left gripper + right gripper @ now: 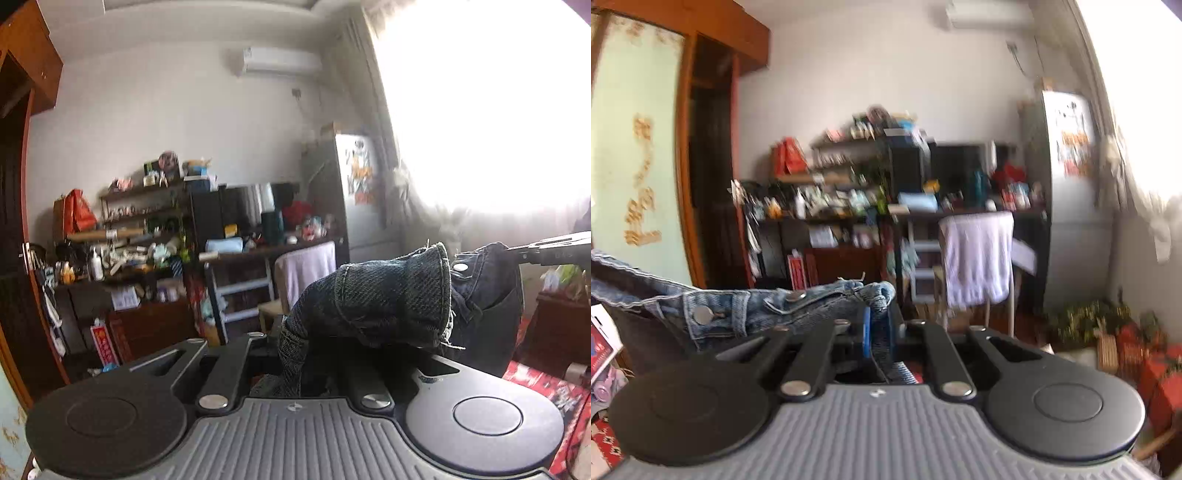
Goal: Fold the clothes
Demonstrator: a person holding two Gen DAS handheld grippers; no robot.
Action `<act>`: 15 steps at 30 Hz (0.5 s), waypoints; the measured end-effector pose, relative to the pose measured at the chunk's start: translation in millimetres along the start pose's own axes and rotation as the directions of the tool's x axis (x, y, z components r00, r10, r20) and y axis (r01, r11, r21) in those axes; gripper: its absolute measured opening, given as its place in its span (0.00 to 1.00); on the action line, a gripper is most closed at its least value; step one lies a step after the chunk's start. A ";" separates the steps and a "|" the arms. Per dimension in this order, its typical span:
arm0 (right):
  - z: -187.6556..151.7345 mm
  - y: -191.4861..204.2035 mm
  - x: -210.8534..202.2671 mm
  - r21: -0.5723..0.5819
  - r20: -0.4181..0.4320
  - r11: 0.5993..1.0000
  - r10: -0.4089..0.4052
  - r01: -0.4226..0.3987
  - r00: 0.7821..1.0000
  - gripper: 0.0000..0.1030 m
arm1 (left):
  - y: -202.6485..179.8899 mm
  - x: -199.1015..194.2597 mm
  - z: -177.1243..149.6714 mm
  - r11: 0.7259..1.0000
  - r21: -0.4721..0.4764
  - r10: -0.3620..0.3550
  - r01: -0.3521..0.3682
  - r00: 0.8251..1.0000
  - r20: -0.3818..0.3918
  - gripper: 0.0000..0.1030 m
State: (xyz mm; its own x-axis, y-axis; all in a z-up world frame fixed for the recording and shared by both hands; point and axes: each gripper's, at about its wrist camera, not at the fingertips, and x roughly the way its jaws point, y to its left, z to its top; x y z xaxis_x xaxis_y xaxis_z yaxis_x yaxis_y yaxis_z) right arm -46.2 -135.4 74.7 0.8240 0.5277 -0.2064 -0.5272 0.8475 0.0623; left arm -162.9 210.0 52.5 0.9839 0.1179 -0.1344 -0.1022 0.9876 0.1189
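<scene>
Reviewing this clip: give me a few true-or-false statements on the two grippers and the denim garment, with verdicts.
1. The left gripper is shut on the denim garment. True.
2. The right gripper hangs open and empty. False: it is shut on the garment's waistband edge.
3. A metal button shows on the waistband. True.
4. The garment lies flat on a table. False: it is held up in the air between both grippers.
5. A pale cloth hangs over a chair in the background. True.
</scene>
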 end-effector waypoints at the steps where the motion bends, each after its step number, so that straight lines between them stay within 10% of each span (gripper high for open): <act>1: 7.4 3.7 -9.1 -0.015 0.020 1.000 0.002 -0.001 1.000 0.09 | -0.4 -6.3 4.4 1.000 -0.005 -0.013 0.013 1.000 0.011 0.08; 15: 34.0 32.7 -113.4 -0.029 0.088 0.999 0.016 -0.014 0.996 0.09 | -19.2 -46.2 -4.7 0.999 0.013 -0.041 0.042 0.997 -0.071 0.08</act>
State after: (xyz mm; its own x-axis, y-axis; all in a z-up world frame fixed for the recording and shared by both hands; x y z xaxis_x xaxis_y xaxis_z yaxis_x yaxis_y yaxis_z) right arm -149.9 -165.5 133.4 0.8304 0.5445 -0.1184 -0.5443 0.8381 0.0367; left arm -207.0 186.1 51.9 0.9743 0.0842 -0.2088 -0.0586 0.9903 0.1259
